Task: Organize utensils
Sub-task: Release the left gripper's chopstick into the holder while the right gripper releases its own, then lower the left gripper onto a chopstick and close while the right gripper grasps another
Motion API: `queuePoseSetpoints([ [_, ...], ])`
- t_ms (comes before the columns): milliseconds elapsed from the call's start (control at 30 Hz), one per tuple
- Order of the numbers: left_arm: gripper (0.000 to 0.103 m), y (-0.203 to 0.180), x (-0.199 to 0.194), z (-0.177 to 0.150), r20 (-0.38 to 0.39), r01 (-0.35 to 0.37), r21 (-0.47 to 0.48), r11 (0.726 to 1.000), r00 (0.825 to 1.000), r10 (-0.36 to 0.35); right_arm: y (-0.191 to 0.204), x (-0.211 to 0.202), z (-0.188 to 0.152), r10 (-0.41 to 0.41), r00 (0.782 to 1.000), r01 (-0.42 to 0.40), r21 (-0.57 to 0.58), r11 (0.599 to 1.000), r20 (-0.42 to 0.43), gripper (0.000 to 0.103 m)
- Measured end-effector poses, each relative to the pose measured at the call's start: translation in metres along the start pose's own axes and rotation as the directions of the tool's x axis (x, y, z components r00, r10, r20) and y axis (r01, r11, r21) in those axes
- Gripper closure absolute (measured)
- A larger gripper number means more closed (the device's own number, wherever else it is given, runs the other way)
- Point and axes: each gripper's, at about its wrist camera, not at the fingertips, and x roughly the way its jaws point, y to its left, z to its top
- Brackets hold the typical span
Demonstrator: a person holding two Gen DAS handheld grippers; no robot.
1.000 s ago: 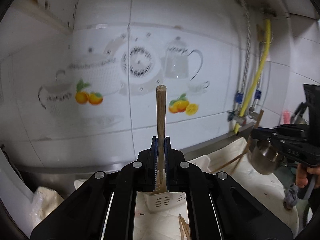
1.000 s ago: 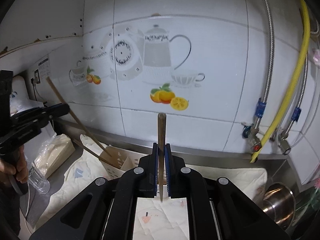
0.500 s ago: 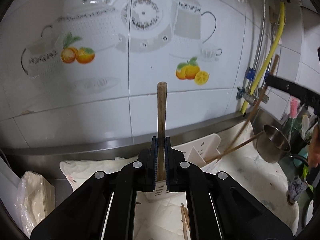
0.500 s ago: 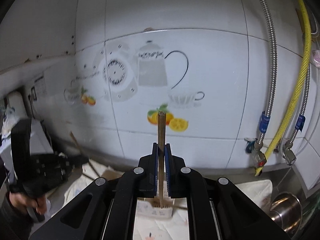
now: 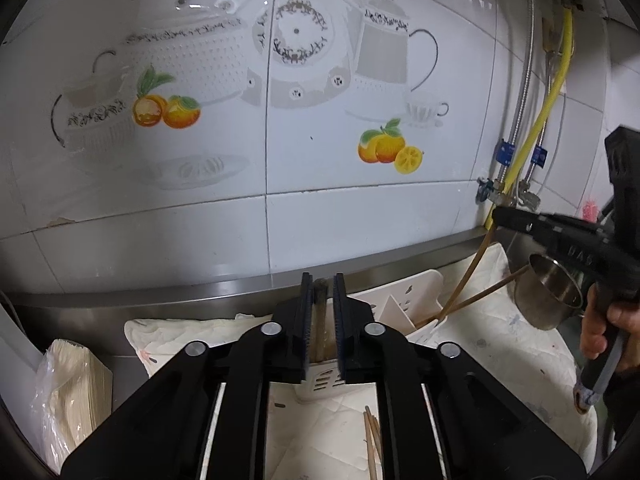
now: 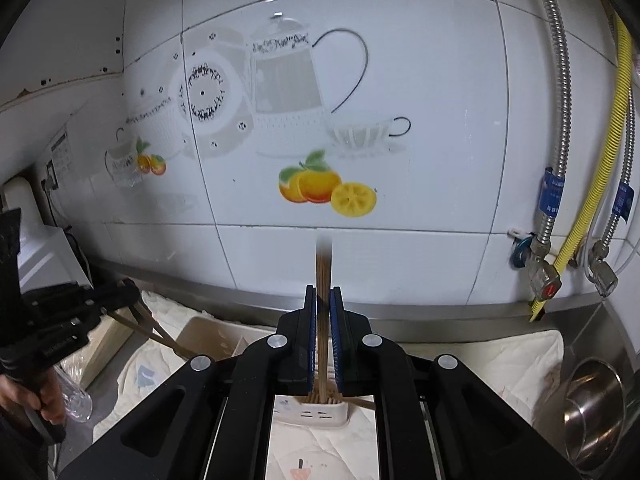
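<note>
A white slotted utensil holder (image 5: 404, 304) stands on a pale cloth by the tiled wall; it also shows in the right wrist view (image 6: 224, 340). My left gripper (image 5: 320, 294) stands open right above it, and a brown chopstick (image 5: 319, 320) drops between the parted pads into the holder. My right gripper (image 6: 323, 300) hovers over the holder, its pads slightly parted, with a blurred chopstick (image 6: 322, 280) sliding down between them. Several chopsticks (image 5: 464, 280) lean in the holder.
A steel pot (image 5: 548, 292) sits at the right on the cloth, also seen in the right wrist view (image 6: 592, 404). Loose chopsticks (image 5: 372, 440) lie on the cloth near me. A bagged stack of paper (image 5: 76, 384) is at the left. Yellow and steel hoses (image 6: 576, 200) hang at right.
Both grippers came down over the holder. My left gripper opened and its chopstick slid down into the holder. The right pads parted a little and the right chopstick is now dropping too.
</note>
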Motion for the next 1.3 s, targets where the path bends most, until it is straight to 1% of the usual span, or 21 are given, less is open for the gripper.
queuePoseSetpoints([
  [133,0.079,0.001,-0.011,0.0,0.022,-0.008,-0.003,1.0,1.0,0.008,0.001,-0.003,-0.002,-0.013,1.0,0.013,-0.01,1.0,0.004,0.095],
  [200,0.071,0.002,-0.021,0.0,0.041,-0.013,-0.016,1.0,0.999,0.013,0.0,-0.008,-0.002,-0.016,1.0,0.016,-0.007,1.0,0.012,0.092],
  [233,0.07,0.002,-0.026,-0.001,0.049,-0.012,-0.02,1.0,0.999,0.013,0.0,-0.013,-0.003,-0.017,1.0,0.017,-0.005,1.0,0.02,0.089],
  [267,0.069,0.002,-0.03,-0.001,0.055,-0.011,-0.022,1.0,0.998,0.012,0.0,-0.016,-0.003,-0.018,1.0,0.018,-0.004,1.0,0.026,0.088],
  [333,0.067,0.0,-0.042,-0.005,0.069,-0.013,-0.018,1.0,0.997,0.014,0.0,-0.027,-0.007,-0.017,0.999,0.017,-0.007,1.0,0.037,0.087],
  [400,0.063,-0.003,-0.052,-0.012,0.076,-0.025,-0.009,1.0,0.997,0.026,0.002,-0.038,-0.013,-0.009,0.999,0.009,-0.009,1.0,0.046,0.085],
  [433,0.063,-0.006,-0.057,-0.018,0.075,-0.027,-0.005,1.0,0.997,0.027,0.004,-0.045,-0.018,0.0,0.999,0.001,-0.012,1.0,0.048,0.083],
  [500,0.062,-0.008,-0.063,-0.029,0.07,-0.016,-0.008,1.0,0.997,0.017,0.007,-0.055,-0.029,0.01,0.999,-0.009,-0.022,1.0,0.047,0.083],
  [700,0.061,-0.018,-0.069,-0.072,0.01,0.02,-0.014,1.0,1.0,-0.02,0.019,-0.074,-0.086,0.054,0.998,-0.055,-0.031,0.998,-0.014,0.083],
  [800,0.061,-0.024,-0.068,-0.098,-0.032,0.034,-0.012,0.999,0.999,-0.034,0.025,-0.078,-0.124,0.066,0.996,-0.068,-0.025,0.997,-0.067,0.083],
  [933,0.061,-0.029,-0.063,-0.127,-0.083,0.037,-0.017,0.999,0.996,-0.038,0.031,-0.082,-0.164,0.054,0.992,-0.059,-0.035,0.998,-0.117,0.083],
  [1067,0.061,-0.032,-0.057,-0.16,-0.148,0.069,-0.04,0.997,0.986,-0.074,0.033,-0.086,-0.2,0.049,0.985,-0.054,-0.03,0.998,-0.165,0.083],
  [1167,0.061,-0.033,-0.052,-0.183,-0.196,0.087,-0.054,0.995,0.976,-0.096,0.034,-0.087,-0.228,0.053,0.974,-0.057,-0.014,0.998,-0.221,0.083],
  [1300,0.061,-0.036,-0.047,-0.207,-0.243,0.096,-0.068,0.993,0.964,-0.11,0.035,-0.087,-0.254,0.058,0.961,-0.059,0.005,0.998,-0.269,0.083],
])
